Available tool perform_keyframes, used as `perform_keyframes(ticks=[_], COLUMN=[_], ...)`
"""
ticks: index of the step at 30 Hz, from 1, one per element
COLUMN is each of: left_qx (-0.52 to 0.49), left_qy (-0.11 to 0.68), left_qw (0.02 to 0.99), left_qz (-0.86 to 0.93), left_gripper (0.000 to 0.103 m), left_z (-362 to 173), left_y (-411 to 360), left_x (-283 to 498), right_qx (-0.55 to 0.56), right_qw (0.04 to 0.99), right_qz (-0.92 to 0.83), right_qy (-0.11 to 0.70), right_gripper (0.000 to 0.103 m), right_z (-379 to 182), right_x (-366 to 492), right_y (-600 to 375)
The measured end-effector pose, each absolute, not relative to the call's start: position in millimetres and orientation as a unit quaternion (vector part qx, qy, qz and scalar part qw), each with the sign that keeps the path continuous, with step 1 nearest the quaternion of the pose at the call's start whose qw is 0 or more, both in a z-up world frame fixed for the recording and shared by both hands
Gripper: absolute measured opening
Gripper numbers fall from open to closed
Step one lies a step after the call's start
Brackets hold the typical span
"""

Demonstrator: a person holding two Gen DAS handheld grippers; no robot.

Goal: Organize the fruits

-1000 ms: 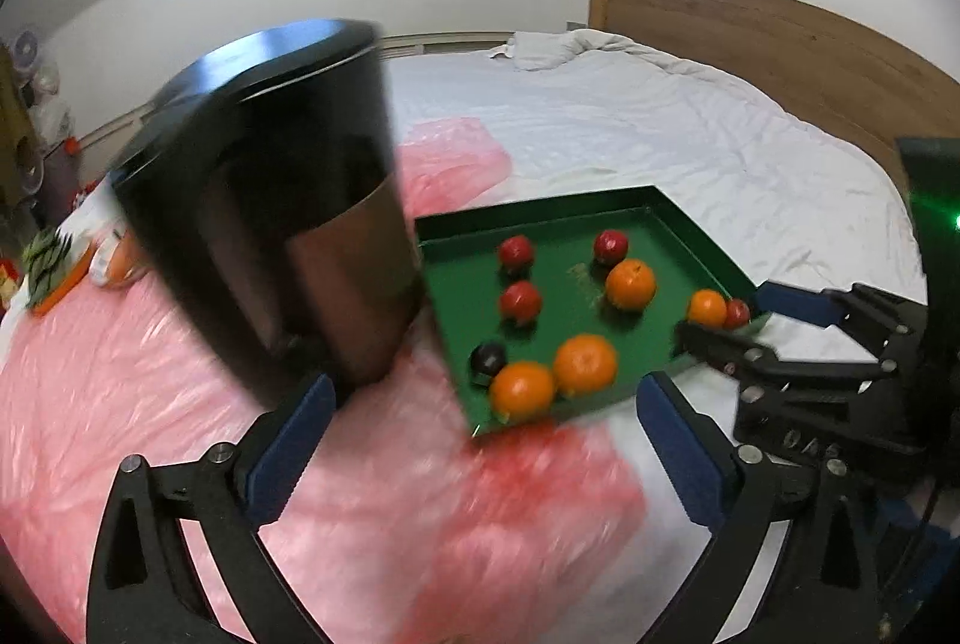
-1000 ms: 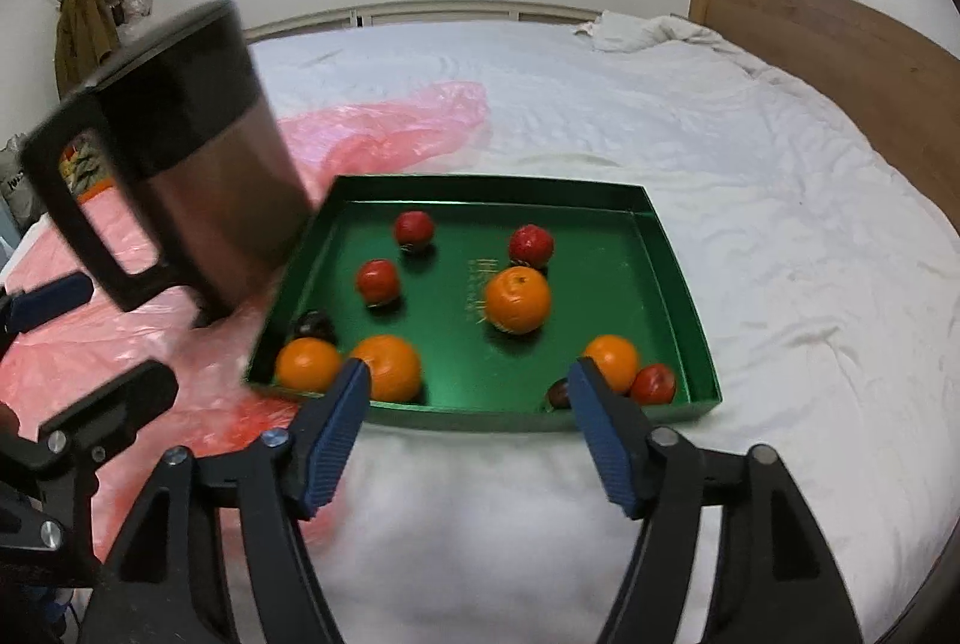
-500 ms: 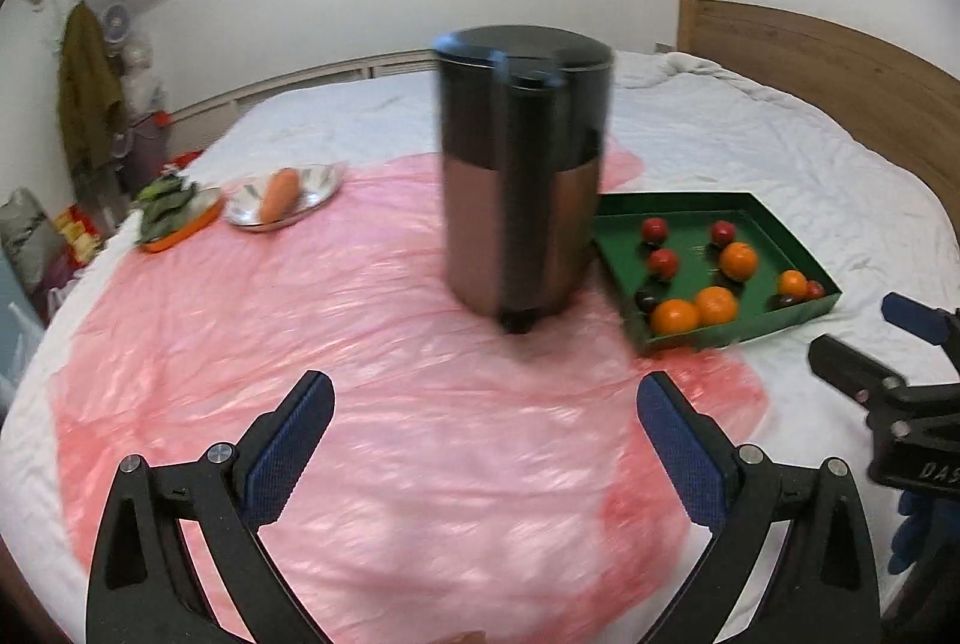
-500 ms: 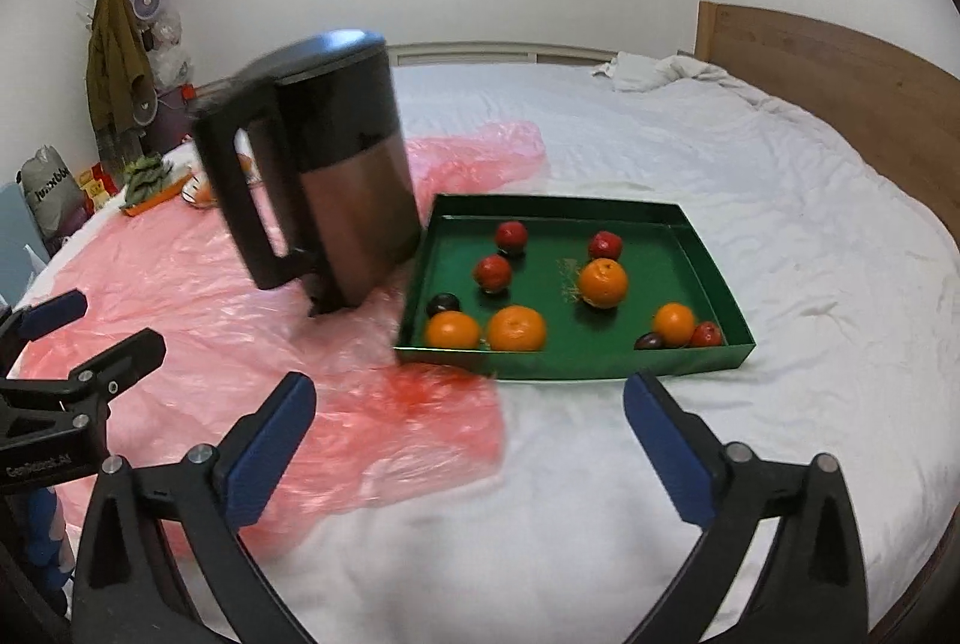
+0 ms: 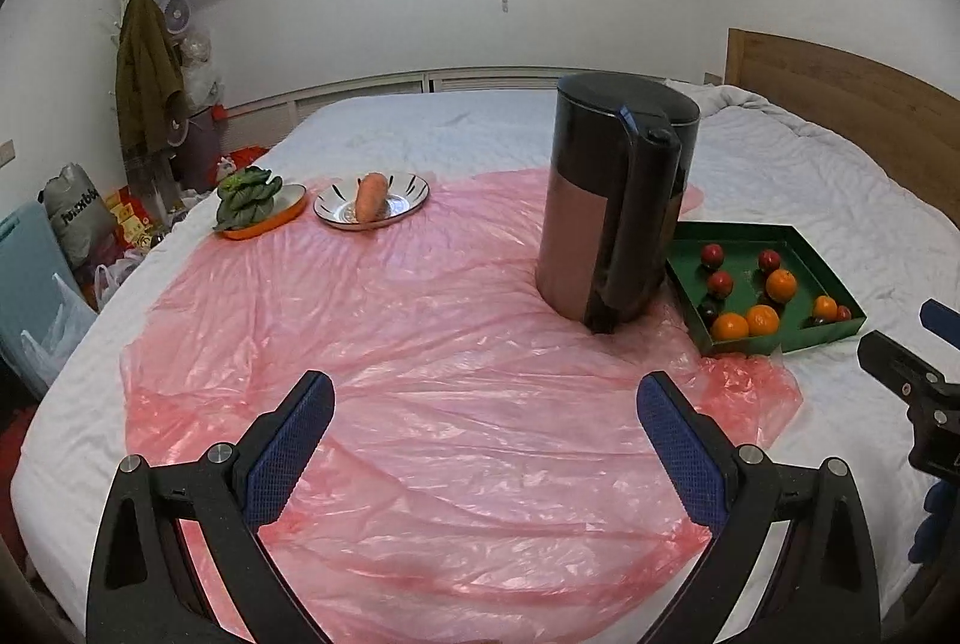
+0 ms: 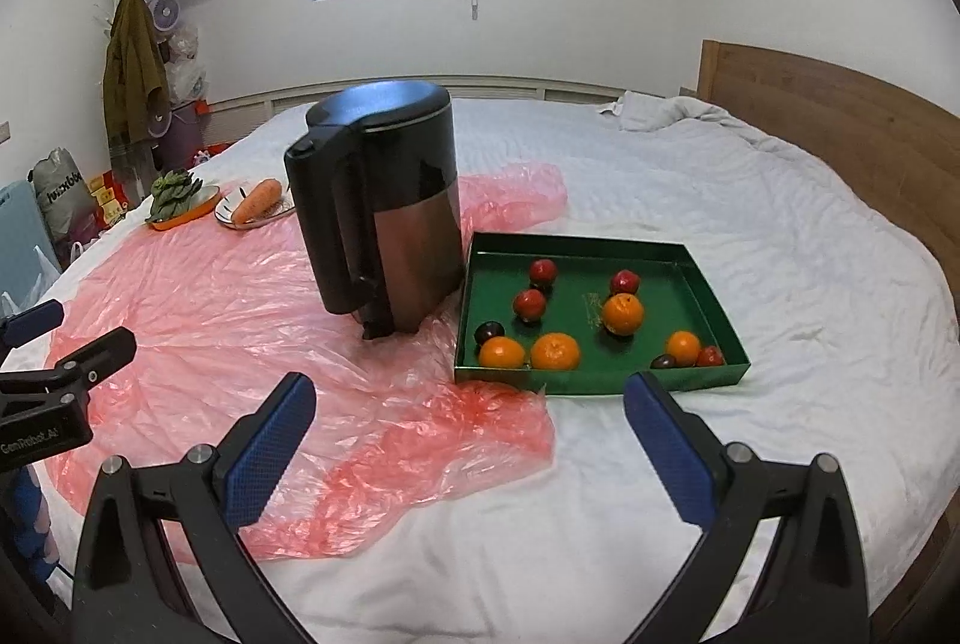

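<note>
A green tray [image 6: 714, 308] lies on the white bed and holds several oranges [image 6: 555, 351], red fruits [image 6: 530, 303] and dark plums [image 6: 489, 330]. It also shows at the right of the left wrist view [image 5: 798, 242]. My left gripper [image 5: 483, 413] is open and empty above the pink plastic sheet [image 5: 420, 374]. My right gripper [image 6: 468, 404] is open and empty in front of the tray's near edge. Each gripper shows at the edge of the other's view.
A black and copper kettle [image 6: 384, 206] stands upright on the pink sheet just left of the tray. A plate with a carrot [image 5: 371, 197] and an orange dish of leafy greens [image 5: 252, 203] sit at the far left. A wooden headboard [image 6: 840, 128] runs along the right.
Both grippers have pulled back and away from the tray. The kettle, tilted and blurred earlier, now stands upright and still beside the tray.
</note>
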State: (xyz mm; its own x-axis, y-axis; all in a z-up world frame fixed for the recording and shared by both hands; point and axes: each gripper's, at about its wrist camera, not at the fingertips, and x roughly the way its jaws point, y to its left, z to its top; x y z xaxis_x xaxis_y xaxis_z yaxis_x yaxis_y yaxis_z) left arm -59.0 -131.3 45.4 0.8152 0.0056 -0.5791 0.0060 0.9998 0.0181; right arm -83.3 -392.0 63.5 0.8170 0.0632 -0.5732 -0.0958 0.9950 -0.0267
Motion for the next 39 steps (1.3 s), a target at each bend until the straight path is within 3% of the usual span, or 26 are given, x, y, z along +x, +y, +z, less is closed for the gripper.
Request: perform_keyframes(ticks=[39], left_qx=[0.009], left_qy=[0.310], left_qw=[0.950], left_qz=[0.023], left_gripper=[0.099], left_z=[32.4], left_y=[-89.6], left_x=[-82.6], right_qx=[-0.037], right_qw=[0.952], right_qz=[0.022], right_qy=[0.303], right_gripper=[0.103], right_z=[56.7], right_x=[-107.9], right_y=[-380.3])
